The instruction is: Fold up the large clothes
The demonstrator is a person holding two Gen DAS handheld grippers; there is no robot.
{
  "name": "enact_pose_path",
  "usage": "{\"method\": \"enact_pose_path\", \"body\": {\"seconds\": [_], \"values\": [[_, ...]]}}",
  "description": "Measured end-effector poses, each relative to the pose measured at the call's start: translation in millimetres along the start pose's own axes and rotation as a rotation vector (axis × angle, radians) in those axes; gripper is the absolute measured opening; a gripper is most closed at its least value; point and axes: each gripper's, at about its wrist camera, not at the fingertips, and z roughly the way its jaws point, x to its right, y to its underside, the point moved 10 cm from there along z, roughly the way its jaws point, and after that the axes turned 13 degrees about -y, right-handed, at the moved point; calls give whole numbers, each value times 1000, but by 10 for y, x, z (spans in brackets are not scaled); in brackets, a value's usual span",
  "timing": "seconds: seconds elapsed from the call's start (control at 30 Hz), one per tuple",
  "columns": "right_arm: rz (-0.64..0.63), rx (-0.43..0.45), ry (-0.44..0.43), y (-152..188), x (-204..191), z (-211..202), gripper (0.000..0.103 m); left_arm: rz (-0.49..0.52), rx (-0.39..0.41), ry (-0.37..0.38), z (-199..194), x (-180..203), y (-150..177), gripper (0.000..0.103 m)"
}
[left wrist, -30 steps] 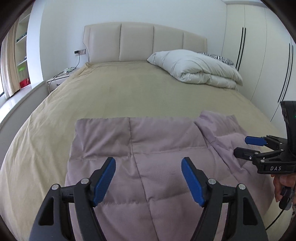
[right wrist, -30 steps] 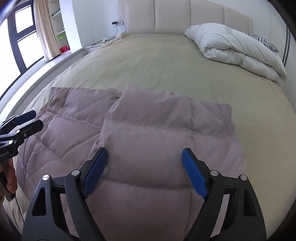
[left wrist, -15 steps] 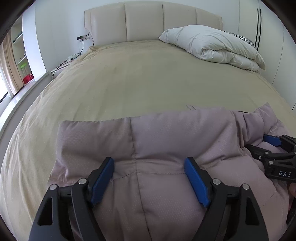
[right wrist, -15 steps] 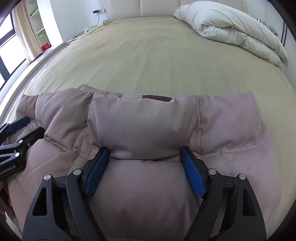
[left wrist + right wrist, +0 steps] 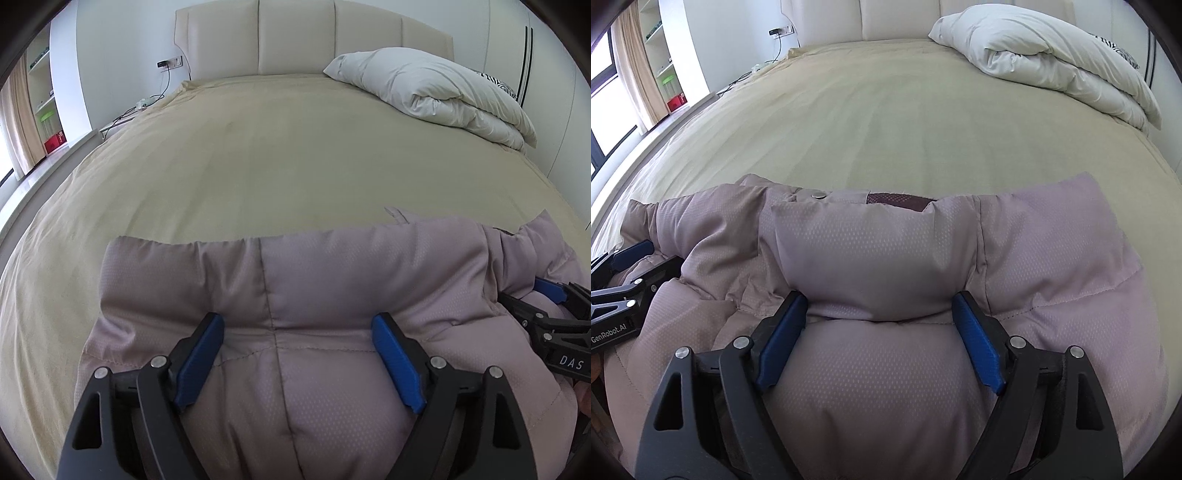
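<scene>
I see the mauve padded jacket [image 5: 332,280] bunched at the near edge of the bed [image 5: 277,155]. My left tongs [image 5: 297,332] and right tongs [image 5: 877,314] both stand wide apart, pressed down into the jacket's puffy folds. A white duvet [image 5: 1045,55] lies by the headboard.

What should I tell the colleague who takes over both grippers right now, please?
Left gripper: open, pressed down on the left half of the mauve padded jacket.
Right gripper: open, low on the jacket's right half, a puffy fold bulging between its fingers.
Jacket lies near the foot of the beige bed; white duvet is by the headboard.
Done: jacket looks folded into a thick bundle, snap collar along the far edge.
Left: probably flatten it, then fold again if needed.
</scene>
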Motion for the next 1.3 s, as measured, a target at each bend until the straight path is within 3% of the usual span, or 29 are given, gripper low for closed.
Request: {"method": "enact_pose_path", "body": {"seconds": [0.37,0.43,0.53,0.6,0.67,0.77,0.87,1.13,1.3], "values": [[-16,-3,9,51,-77,-124,82,10,-39,-29,-183,-39,14,85],[1,-16,-7,56,-99,-282,82,3,-10,-36,-451,-67,68,85],[14,56,-49,83,-161,-705,82,13,54,-2,-851,-41,172,85],[-22,94,3,109,-77,-947,82,51,80,-35,-942,-29,236,85],[-14,105,110,142,198,-1083,82,84,97,-85,-854,-76,266,94],[158,37,98,347,660,-1009,82,32,74,-88,-605,-238,272,103],[181,57,66,431,787,-902,86,-28,42,-31,-439,-267,268,103],[248,119,24,580,932,-773,86,-42,33,3,-279,-201,281,103],[226,114,63,666,901,-775,86,-43,26,5,-289,-216,281,103]]}}
